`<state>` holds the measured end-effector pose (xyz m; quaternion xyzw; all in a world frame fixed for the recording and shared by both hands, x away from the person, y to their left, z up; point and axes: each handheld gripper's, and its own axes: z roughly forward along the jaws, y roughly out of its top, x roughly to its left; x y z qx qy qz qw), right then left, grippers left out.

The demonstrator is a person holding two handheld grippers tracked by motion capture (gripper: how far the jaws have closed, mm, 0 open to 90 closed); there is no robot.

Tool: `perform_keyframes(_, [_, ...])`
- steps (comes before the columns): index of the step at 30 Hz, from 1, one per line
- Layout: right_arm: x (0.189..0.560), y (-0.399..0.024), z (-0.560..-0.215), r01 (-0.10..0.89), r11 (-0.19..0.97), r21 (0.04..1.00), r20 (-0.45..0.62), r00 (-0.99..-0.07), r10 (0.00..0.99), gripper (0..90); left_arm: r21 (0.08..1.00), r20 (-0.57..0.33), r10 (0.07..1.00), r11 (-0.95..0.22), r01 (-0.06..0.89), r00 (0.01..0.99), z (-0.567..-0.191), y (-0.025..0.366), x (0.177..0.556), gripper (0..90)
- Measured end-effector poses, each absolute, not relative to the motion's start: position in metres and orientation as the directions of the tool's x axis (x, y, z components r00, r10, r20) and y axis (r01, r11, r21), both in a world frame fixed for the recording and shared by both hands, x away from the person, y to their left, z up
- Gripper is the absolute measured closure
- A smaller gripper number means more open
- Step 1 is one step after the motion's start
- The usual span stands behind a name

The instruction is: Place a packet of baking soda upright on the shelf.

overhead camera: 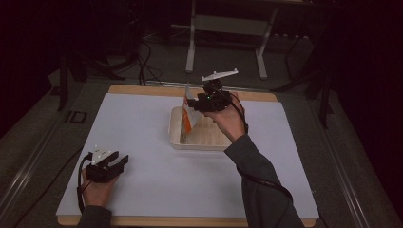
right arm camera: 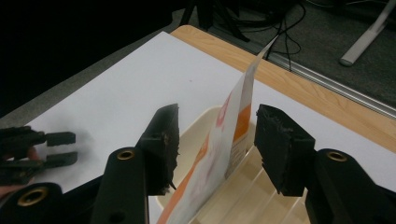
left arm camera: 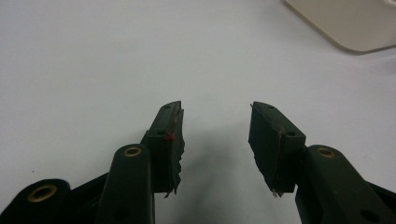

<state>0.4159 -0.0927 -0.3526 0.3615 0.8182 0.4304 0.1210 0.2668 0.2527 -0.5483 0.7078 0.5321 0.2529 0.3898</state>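
My right gripper [right arm camera: 215, 140] has its fingers apart around the packet [right arm camera: 219, 154] standing in the tray [overhead camera: 177, 137], mid-frame. I should squeeze gently. Left gripper [left arm camera: 215, 140] fingers apart, empty.

One cream plastic ribbed tray [overhead camera: 177, 137], one white-and-orange flat packet [overhead camera: 188, 115], two black claws: left [overhead camera: 120, 160], right [overhead camera: 191, 102].

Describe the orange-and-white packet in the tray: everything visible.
The packet is a thin, flat, flexible-looking pouch, white with orange print. It stands on edge, tilted, lower end inside the cream tray, upper corner above the rim. It sits between the right gripper's open jaws; contact with either jaw can't be told. Print is unreadable.
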Motion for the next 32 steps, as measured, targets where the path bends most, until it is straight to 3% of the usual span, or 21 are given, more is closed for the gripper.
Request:
perform_keyframes(17, [0.382, -0.144, -0.353, 0.507, 0.262, 0.821, 0.208, -0.693, 0.69, 47.4, 0.827, -0.058, 0.953, -0.122, 0.549, 0.299, -0.547, 0.251, 0.266, 53.8])
perform_keyframes(32, [0.345, -0.193, -0.41, 0.532, 0.245, 0.81, 0.2, -0.645, 0.738, 47.1, 0.825, -0.051, 0.955, -0.125, 0.551, 0.293, -0.547, 0.25, 0.265, 53.5])
